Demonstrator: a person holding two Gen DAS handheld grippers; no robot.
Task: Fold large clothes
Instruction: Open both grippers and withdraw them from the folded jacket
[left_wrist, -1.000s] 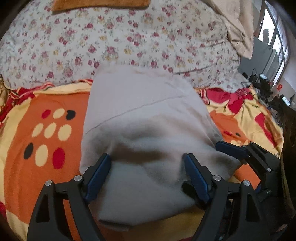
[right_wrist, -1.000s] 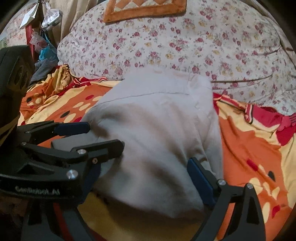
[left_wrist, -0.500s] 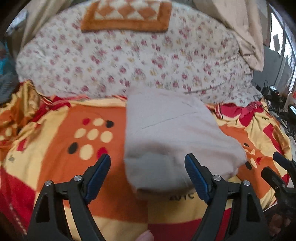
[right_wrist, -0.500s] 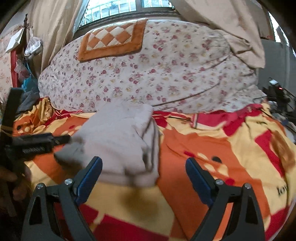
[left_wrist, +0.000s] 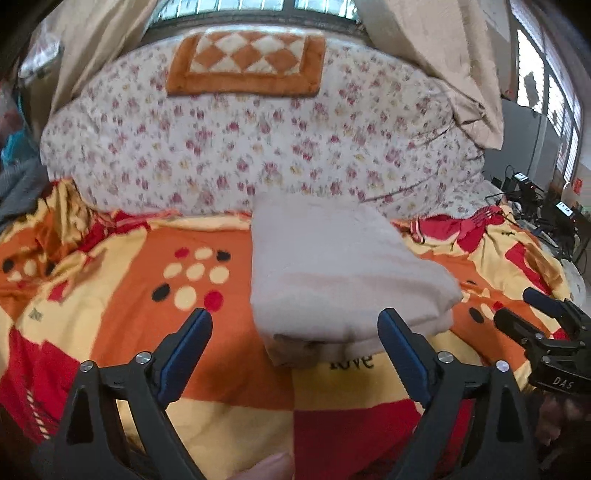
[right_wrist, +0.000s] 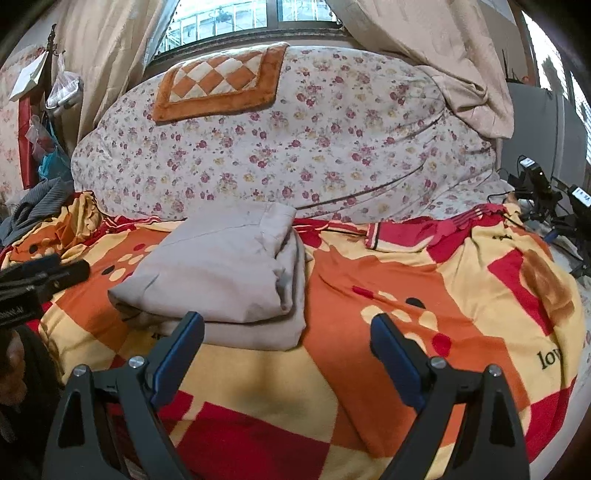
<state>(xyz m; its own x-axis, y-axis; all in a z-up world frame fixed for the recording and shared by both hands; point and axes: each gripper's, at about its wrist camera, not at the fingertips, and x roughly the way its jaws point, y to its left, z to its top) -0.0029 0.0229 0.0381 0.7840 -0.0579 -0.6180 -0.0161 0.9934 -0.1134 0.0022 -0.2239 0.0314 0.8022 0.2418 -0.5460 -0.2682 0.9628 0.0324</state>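
A light grey garment lies folded into a thick rectangle on the orange, yellow and red blanket; it also shows in the right wrist view. My left gripper is open and empty, held back from the near edge of the stack. My right gripper is open and empty, near the stack's right front corner. The right gripper also shows at the right edge of the left wrist view, and the left gripper at the left edge of the right wrist view.
A big floral quilt bundle with an orange checkered mat on top rises behind the garment. Beige curtains hang at the window. Cables and devices sit off the bed's right side.
Both grippers have pulled back and up from the folded garment. They hovered over it one second ago; now the whole stack lies free in front of them.
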